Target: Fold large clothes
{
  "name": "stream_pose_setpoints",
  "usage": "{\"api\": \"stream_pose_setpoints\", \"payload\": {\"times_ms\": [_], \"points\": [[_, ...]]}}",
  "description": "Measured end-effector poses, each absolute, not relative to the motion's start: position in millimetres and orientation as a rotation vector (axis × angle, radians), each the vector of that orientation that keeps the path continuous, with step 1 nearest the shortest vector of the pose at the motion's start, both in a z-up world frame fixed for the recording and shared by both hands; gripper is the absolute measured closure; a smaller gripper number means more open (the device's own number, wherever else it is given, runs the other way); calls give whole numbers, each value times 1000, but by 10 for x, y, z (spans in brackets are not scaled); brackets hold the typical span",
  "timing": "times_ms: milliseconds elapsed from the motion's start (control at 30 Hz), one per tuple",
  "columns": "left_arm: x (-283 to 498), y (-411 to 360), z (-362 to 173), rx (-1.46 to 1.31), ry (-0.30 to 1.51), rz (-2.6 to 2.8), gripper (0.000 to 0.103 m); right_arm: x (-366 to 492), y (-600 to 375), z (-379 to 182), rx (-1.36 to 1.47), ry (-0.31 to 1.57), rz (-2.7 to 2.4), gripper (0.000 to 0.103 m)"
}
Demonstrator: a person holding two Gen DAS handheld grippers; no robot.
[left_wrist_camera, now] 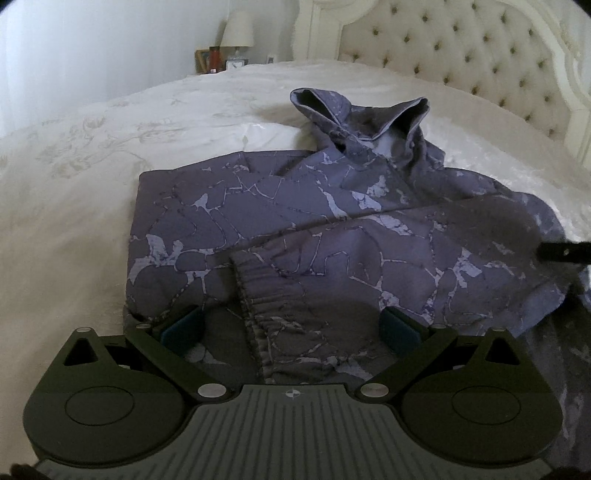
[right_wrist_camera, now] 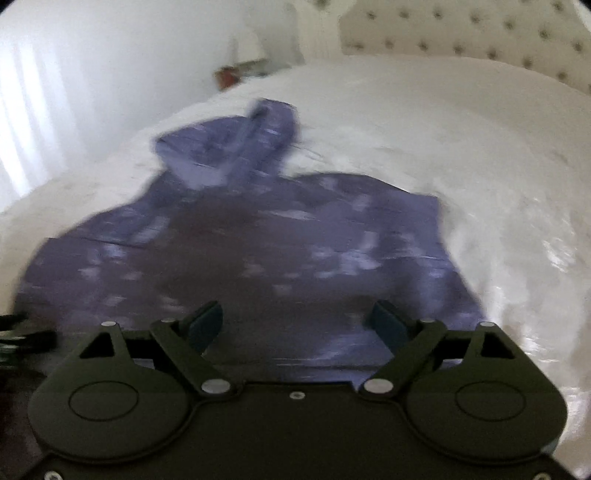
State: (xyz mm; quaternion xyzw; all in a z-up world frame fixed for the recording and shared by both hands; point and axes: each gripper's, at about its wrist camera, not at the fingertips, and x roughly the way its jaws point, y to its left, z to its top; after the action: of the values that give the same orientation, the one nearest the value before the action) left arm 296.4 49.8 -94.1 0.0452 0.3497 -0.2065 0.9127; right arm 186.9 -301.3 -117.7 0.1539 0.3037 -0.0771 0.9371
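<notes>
A purple hoodie (left_wrist_camera: 314, 229) with a pale cracked pattern lies on the white bed, hood (left_wrist_camera: 362, 118) toward the headboard. One sleeve is folded across the body, its ribbed cuff (left_wrist_camera: 258, 299) lying just ahead of my left gripper (left_wrist_camera: 291, 326). That gripper is open, its blue pads wide apart over the hem with nothing pinched. The right wrist view is blurred: the same hoodie (right_wrist_camera: 258, 251) spreads ahead of my right gripper (right_wrist_camera: 295, 321), which is open above the near hem, holding nothing. A dark tip of the right gripper (left_wrist_camera: 565, 253) shows at the right edge of the left wrist view.
The white patterned bedspread (left_wrist_camera: 92, 192) surrounds the hoodie. A tufted cream headboard (left_wrist_camera: 461, 55) stands behind. A nightstand with a lamp (left_wrist_camera: 236, 33) and small items sits at the far left. A pale curtain (left_wrist_camera: 55, 55) hangs on the left.
</notes>
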Motion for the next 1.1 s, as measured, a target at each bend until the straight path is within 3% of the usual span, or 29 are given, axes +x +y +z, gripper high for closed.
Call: {"api": "stream_pose_setpoints", "payload": {"times_ms": [300,533,733,1100], "points": [[3013,507,-834,105,768,-467,1,1745,-3159,-1216,299,623,-171,13],[3060,600,-263,20,769,-574,1,1773,-3205,-785,276,611,-36,8],[3515,326,168,37,703,-597,1,2278,-3312,-458,316,638,-16,3],[4531,-460,-135,127,678,-530,1,3547,-3217,-580,252,676,-86,1]]}}
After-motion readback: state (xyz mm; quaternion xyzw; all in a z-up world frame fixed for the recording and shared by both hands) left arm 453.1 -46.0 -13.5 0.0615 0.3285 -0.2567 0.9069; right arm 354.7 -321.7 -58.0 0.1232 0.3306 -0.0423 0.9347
